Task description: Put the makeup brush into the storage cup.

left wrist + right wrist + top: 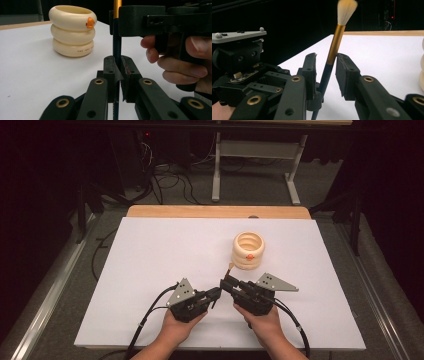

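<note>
White table (150,270) was used. Brush (331,53) was clamped in left gripper (117,65); right gripper (325,71) stood apart around it. Brush could be tilted if squeezed unevenly.

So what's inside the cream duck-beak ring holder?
In the high view the cream holder looks hollow, with only its pale inner wall showing. Its bottom is hidden by the rim. The brush is outside it, between the jaws.
</note>
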The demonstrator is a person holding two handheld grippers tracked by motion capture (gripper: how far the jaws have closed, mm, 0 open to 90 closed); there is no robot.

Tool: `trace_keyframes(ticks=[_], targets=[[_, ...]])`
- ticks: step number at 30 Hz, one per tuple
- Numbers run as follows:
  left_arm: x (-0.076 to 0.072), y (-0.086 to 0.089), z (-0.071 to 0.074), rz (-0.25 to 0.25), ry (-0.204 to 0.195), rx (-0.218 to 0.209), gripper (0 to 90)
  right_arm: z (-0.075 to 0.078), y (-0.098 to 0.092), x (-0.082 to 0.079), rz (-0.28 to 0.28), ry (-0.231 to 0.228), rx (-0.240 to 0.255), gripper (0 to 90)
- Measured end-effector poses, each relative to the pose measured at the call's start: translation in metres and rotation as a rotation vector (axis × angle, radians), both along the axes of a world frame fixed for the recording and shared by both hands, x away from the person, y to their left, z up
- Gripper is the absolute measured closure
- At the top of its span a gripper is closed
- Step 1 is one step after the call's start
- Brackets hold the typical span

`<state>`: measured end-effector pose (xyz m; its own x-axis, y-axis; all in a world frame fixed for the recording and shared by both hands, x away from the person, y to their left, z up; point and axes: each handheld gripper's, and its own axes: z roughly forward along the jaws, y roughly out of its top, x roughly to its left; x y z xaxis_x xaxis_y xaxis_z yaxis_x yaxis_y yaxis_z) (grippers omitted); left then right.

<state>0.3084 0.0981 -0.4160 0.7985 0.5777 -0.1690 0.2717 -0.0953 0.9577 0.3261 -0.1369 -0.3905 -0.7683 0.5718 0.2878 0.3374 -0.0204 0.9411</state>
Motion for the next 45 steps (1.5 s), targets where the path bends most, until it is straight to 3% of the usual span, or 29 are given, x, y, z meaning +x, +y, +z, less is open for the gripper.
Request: trace_keyframes(ticks=[27, 45], targets=[[-0.0004, -0.0019, -0.0013, -0.011, -0.001, 0.001, 83.7, -0.0038, 0.0031, 0.0005, 0.007, 0.034, 0.002, 84.4], [-0.0006, -0.0023, -0.0004, -0.013, -0.009, 0.004, 82.2, -0.0037, 0.0029, 0.0009, 0.017, 0.037, 0.008, 84.9]])
